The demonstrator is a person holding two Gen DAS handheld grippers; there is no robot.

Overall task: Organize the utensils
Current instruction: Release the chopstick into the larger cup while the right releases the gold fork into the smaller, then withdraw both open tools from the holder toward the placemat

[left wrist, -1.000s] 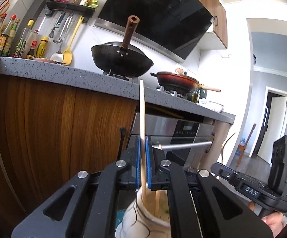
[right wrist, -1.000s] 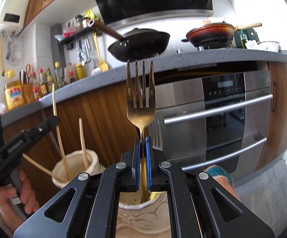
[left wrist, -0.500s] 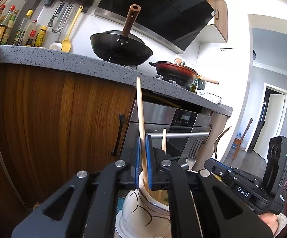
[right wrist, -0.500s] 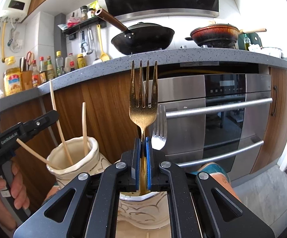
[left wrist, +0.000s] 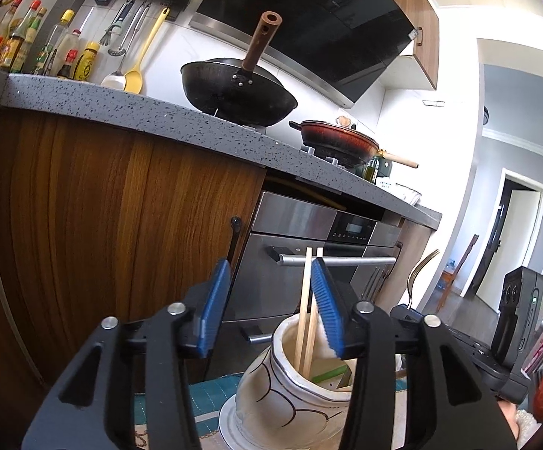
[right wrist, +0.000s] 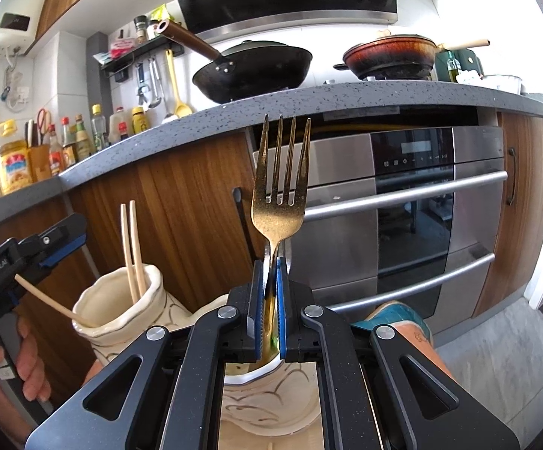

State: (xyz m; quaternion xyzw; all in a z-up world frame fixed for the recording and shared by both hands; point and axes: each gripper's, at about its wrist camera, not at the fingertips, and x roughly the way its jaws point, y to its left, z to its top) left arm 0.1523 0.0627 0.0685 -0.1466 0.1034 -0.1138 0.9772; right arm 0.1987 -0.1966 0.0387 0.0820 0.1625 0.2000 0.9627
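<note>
Left gripper (left wrist: 271,307) jaws opening, off the chopstick pinched a second ago; chopsticks (left wrist: 306,311) now upright in the left ceramic holder (left wrist: 290,401); right gripper (right wrist: 270,307) still pinching gold fork (right wrist: 280,195) above second holder (right wrist: 267,401).

Glossy gold metal fork (right wrist: 279,202); pale wooden chopsticks (left wrist: 306,311); glazed ceramic holder (left wrist: 271,401).

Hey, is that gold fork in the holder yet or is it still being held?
Still held. The right gripper is shut on the gold fork, tines up, its handle reaching into the ceramic holder below.
</note>
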